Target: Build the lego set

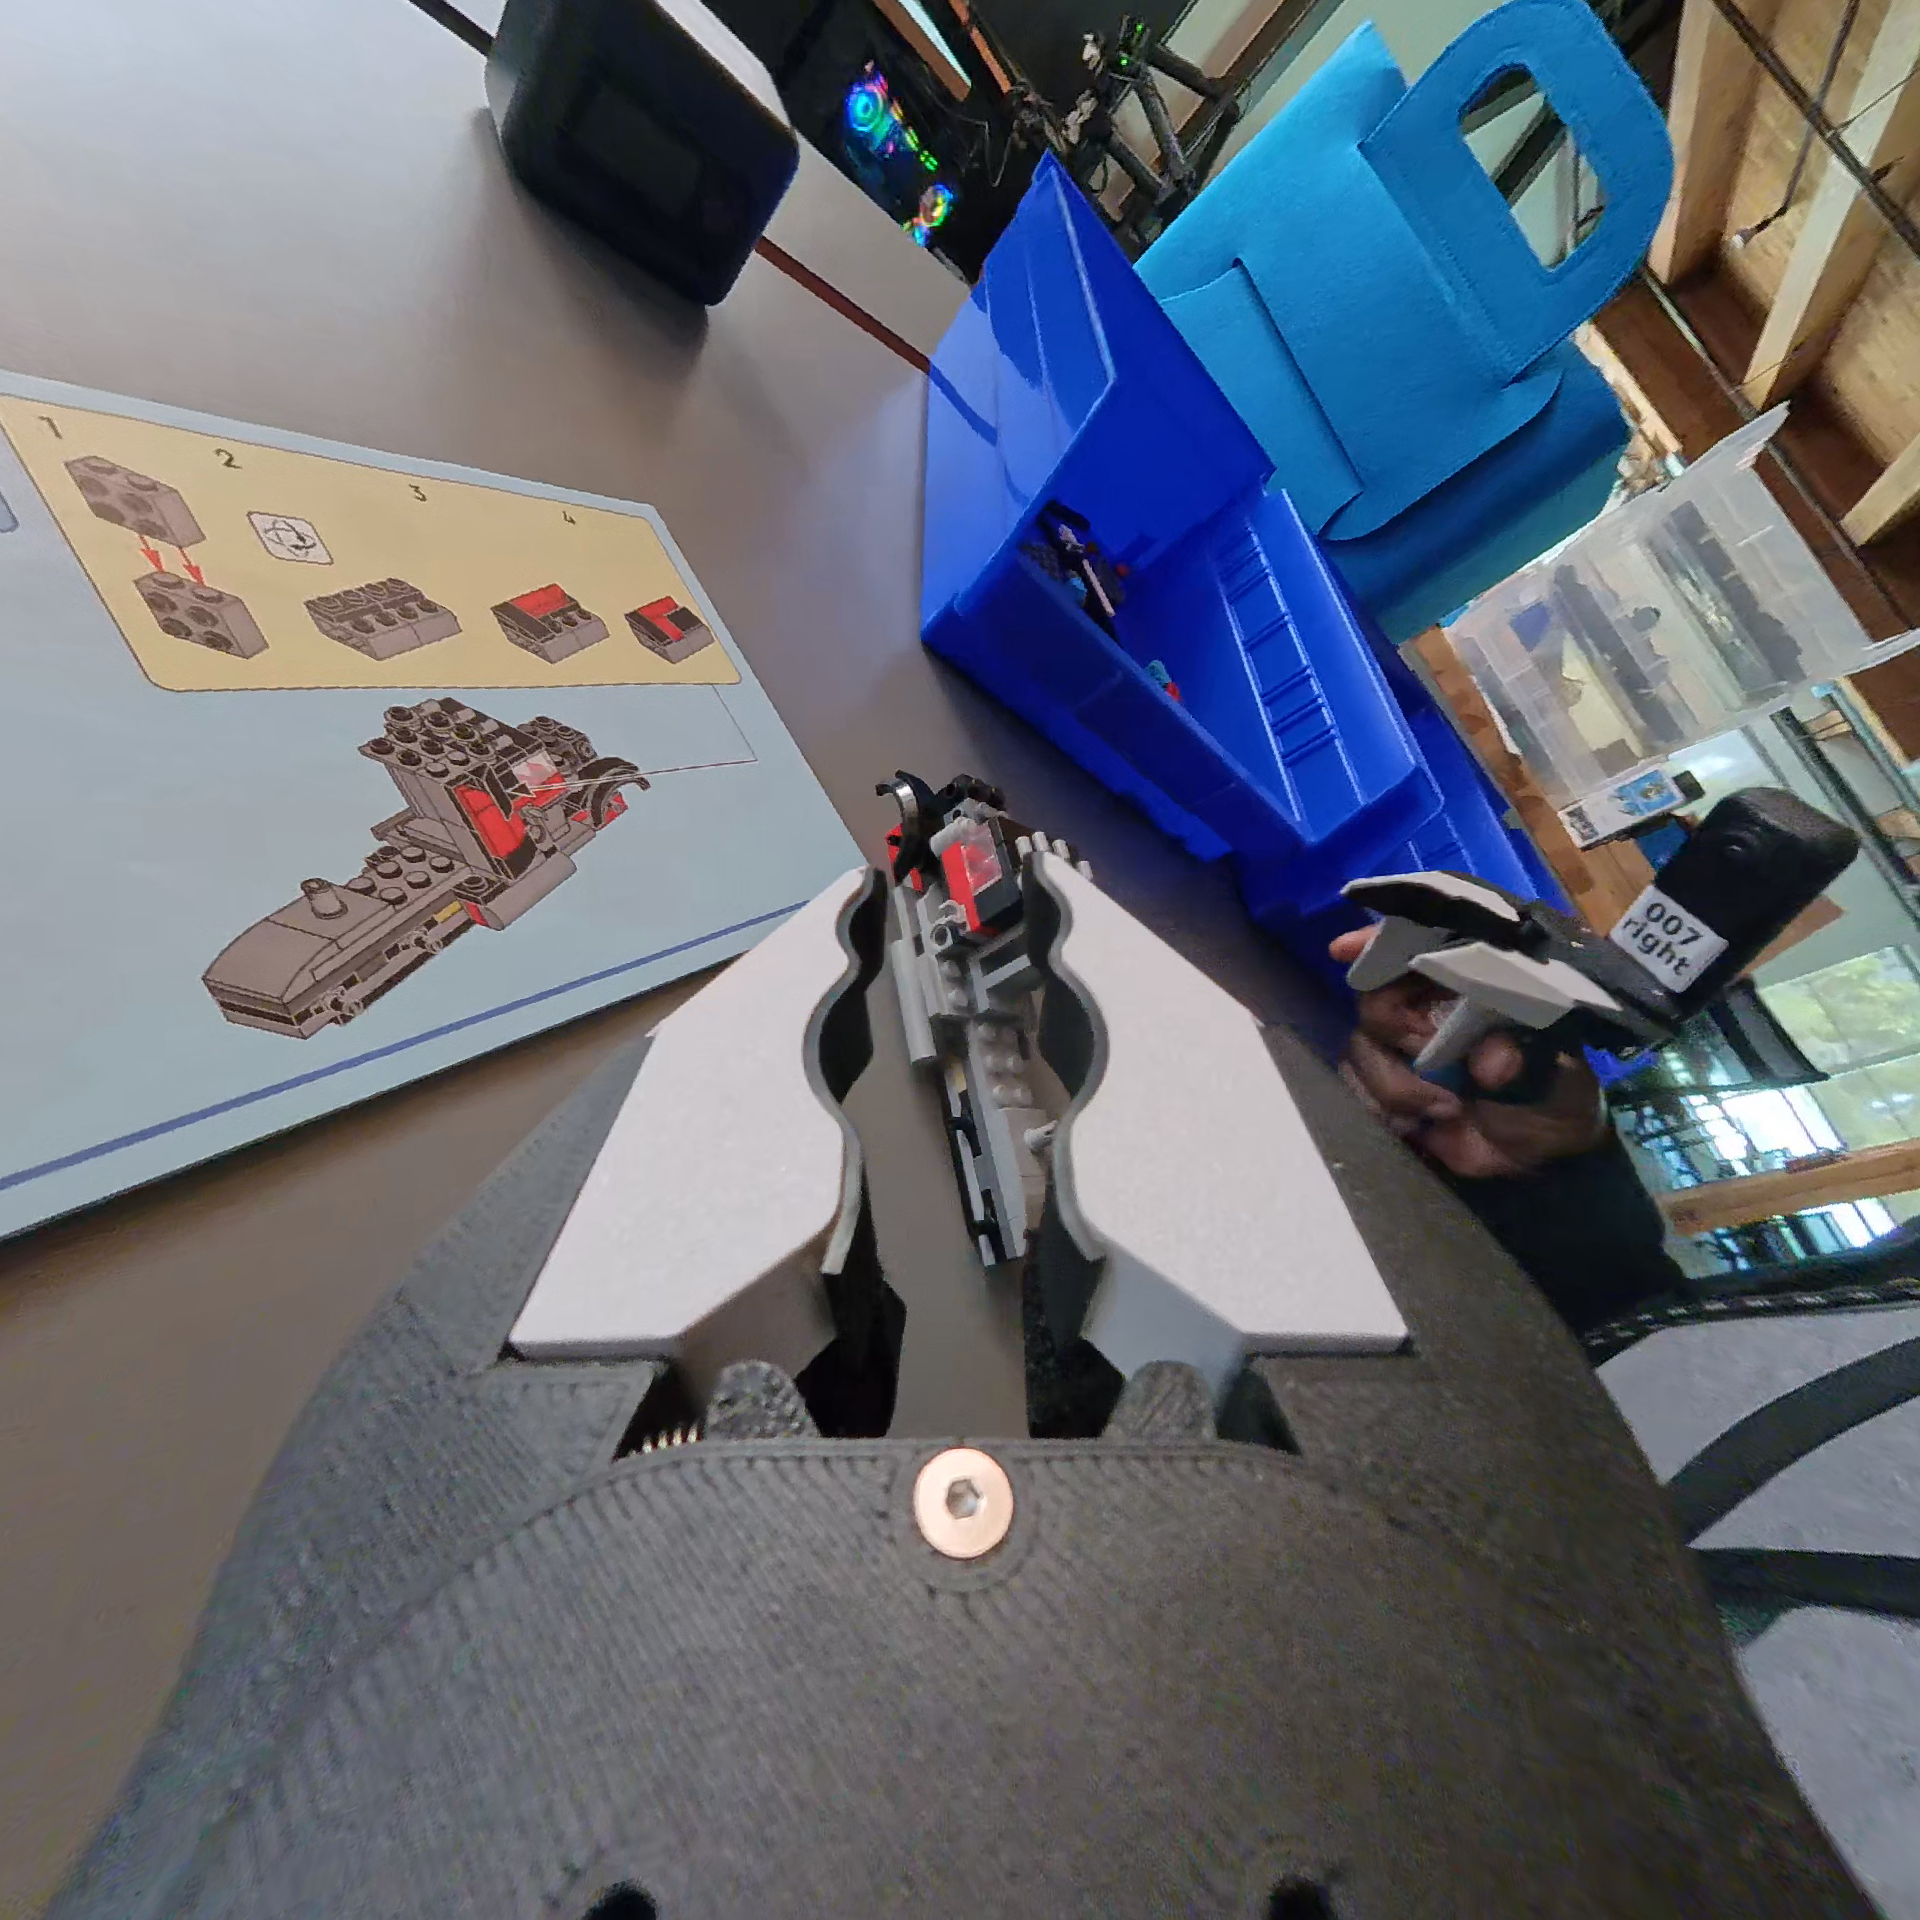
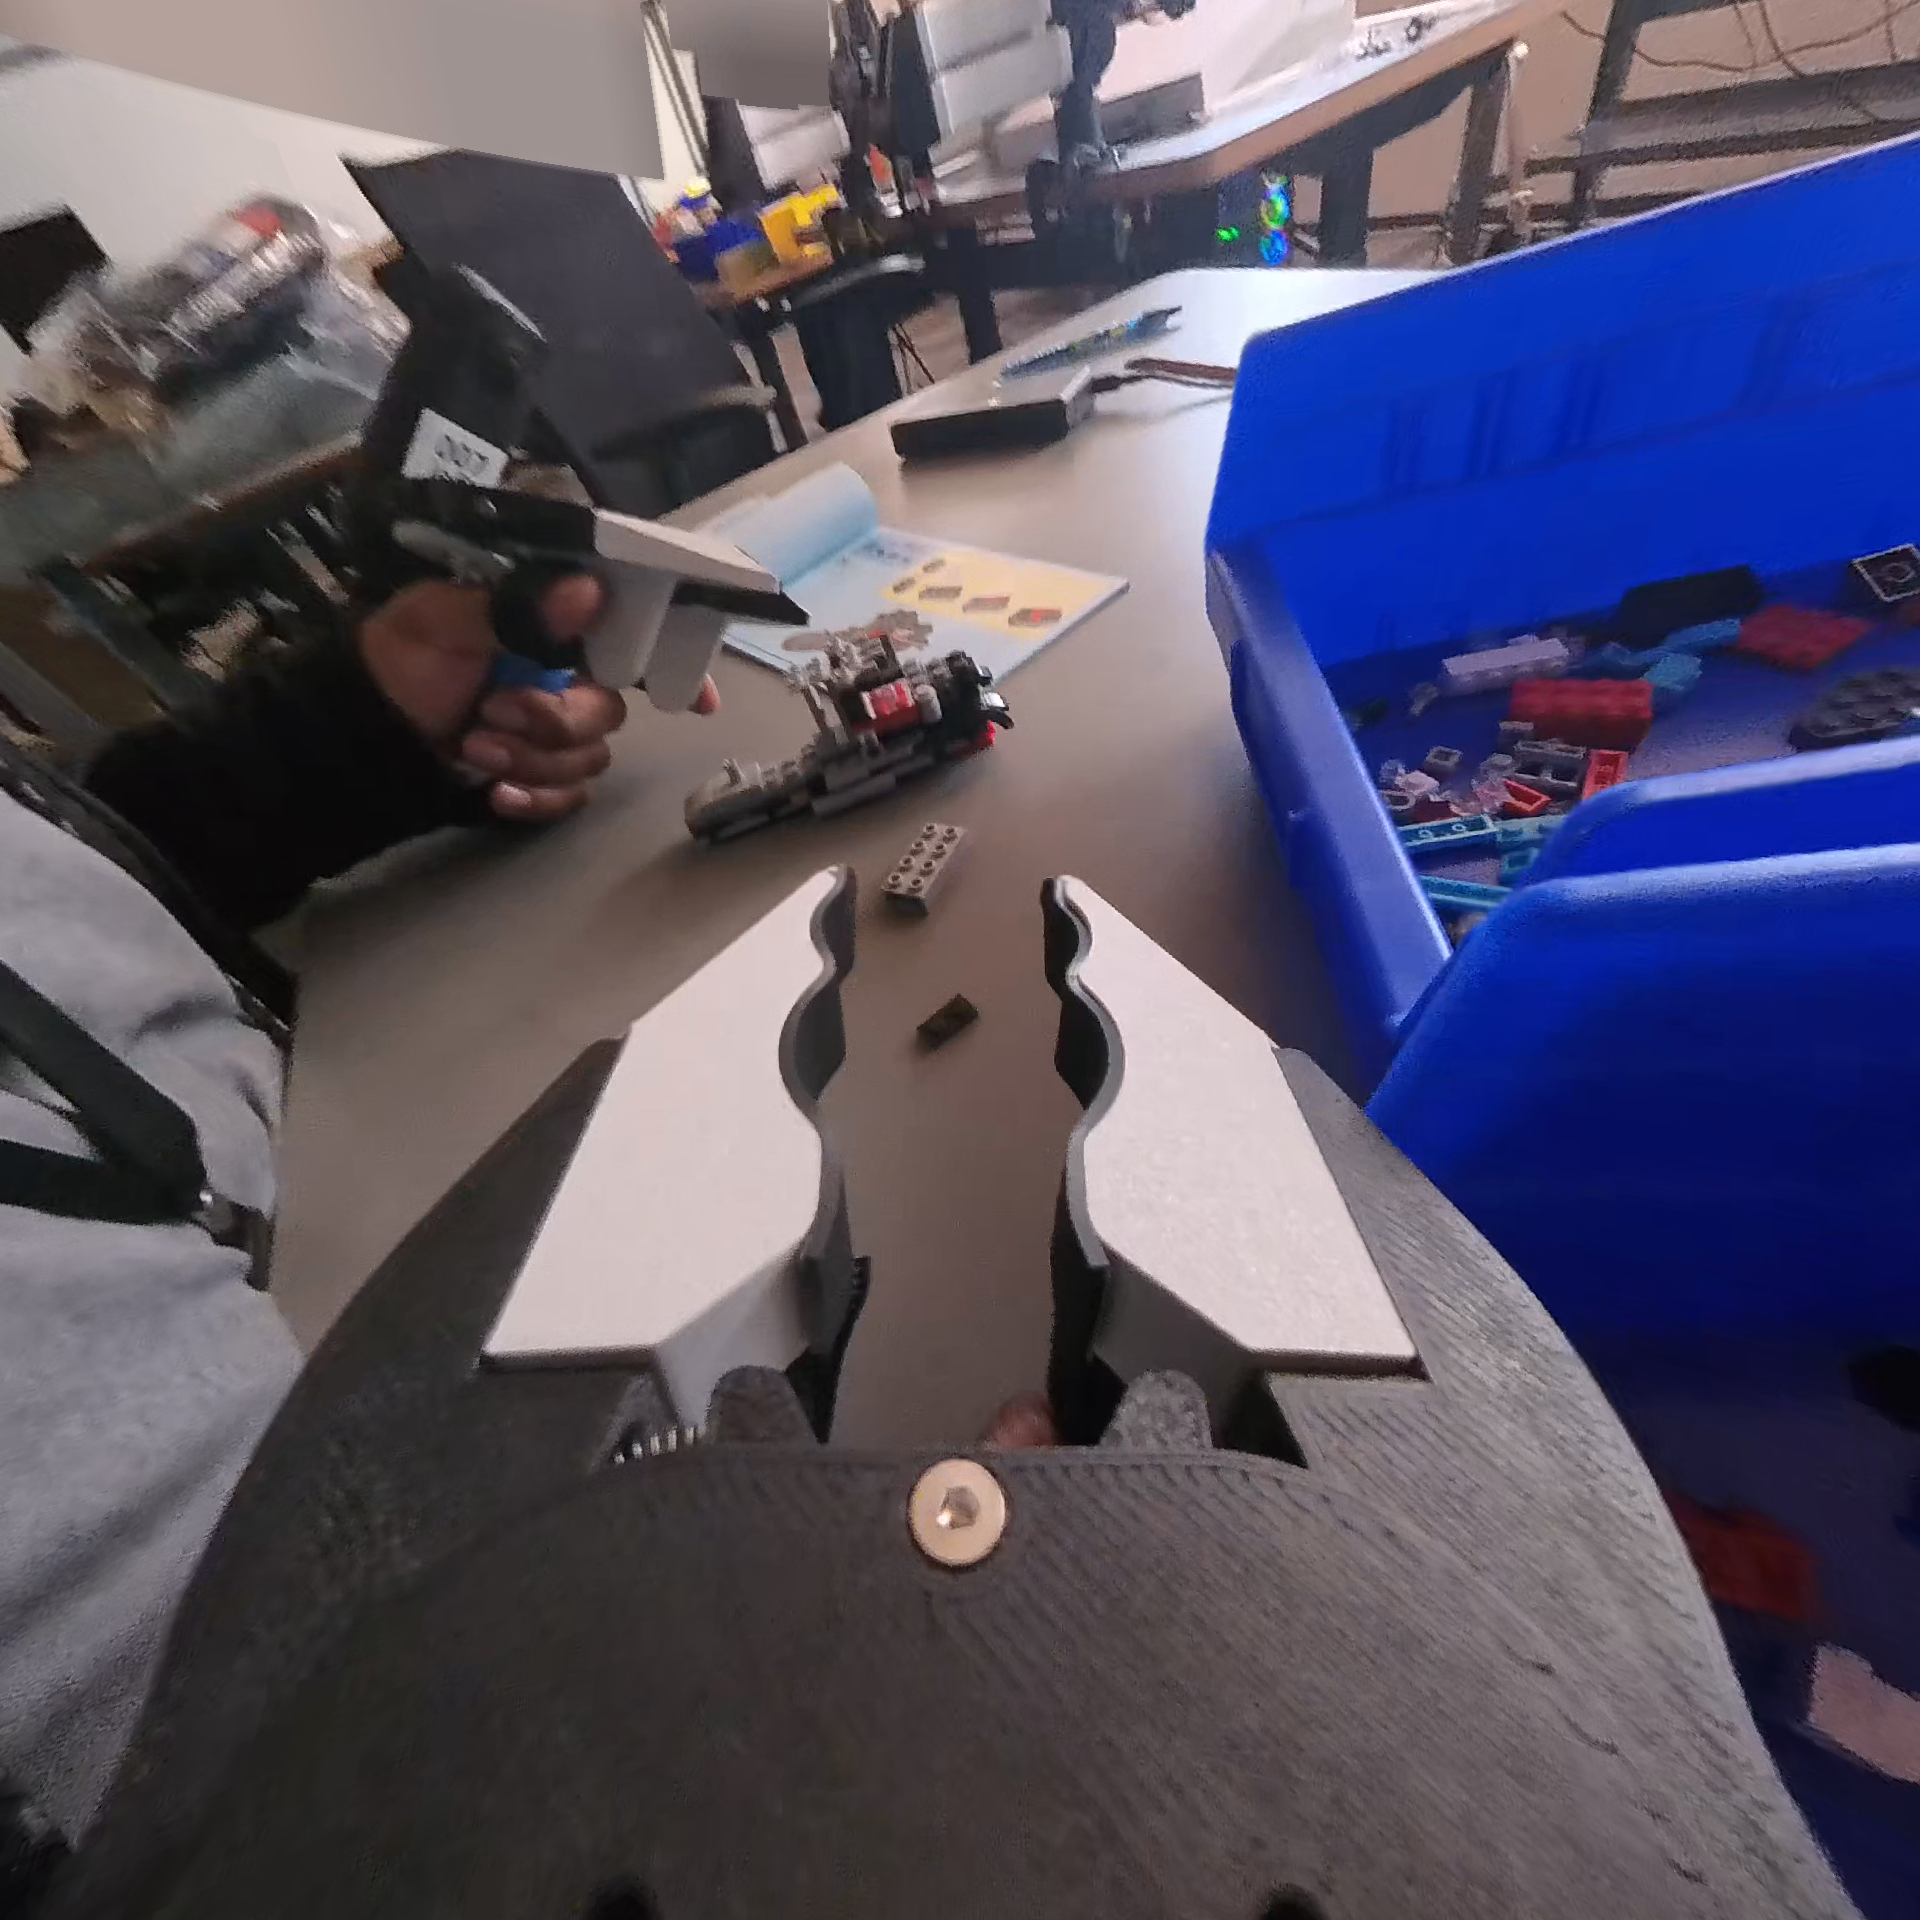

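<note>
A partly built grey, black and red lego model (image 1: 966,935) lies on the dark table; it also shows in the right wrist view (image 2: 852,738). My left gripper (image 1: 956,873) is open and empty, held above the model and pointing along it; in the right wrist view (image 2: 727,644) it hovers left of the model. My right gripper (image 2: 945,885) is open and empty, low over the table, and also shows in the left wrist view (image 1: 1371,925). A grey 2x4 brick (image 2: 923,868) lies just beyond its fingertips. A small dark piece (image 2: 945,1020) lies between its fingers.
An open instruction booklet (image 1: 364,779) lies left of the model, also in the right wrist view (image 2: 935,603). A blue bin (image 2: 1340,831) with several loose bricks stands on the right (image 1: 1091,468). A black box (image 1: 644,135) and a flat black device (image 2: 987,421) sit farther back. My right fingertips sit around 20 centimetres from my left ones. The grey 2x4 brick (image 2: 923,868) is about 11 centimetres from my right fingertips.
</note>
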Demonstrator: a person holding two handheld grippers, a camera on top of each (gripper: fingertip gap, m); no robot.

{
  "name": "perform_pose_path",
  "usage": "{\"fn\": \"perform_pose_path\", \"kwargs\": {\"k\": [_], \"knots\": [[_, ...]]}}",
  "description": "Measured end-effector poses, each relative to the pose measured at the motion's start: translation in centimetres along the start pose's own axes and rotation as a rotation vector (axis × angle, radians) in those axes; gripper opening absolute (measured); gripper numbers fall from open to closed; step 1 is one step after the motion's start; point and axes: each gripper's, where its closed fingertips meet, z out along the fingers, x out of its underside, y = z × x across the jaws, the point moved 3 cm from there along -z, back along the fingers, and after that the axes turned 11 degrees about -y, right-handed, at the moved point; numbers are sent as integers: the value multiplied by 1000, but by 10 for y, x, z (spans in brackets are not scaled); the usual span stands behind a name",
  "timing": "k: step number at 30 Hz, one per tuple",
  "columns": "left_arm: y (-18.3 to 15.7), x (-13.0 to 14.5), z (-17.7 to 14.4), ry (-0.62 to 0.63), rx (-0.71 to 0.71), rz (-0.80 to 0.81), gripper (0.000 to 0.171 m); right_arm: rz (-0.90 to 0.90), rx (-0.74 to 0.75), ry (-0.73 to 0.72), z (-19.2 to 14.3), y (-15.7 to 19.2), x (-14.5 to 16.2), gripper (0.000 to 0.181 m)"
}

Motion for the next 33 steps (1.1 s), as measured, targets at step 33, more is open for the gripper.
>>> {"fn": "perform_pose_path", "kwargs": {"k": [33], "knots": [[5,4,7,1,-91,63,27,170,120,-166,-39,-21,-12,30]]}}
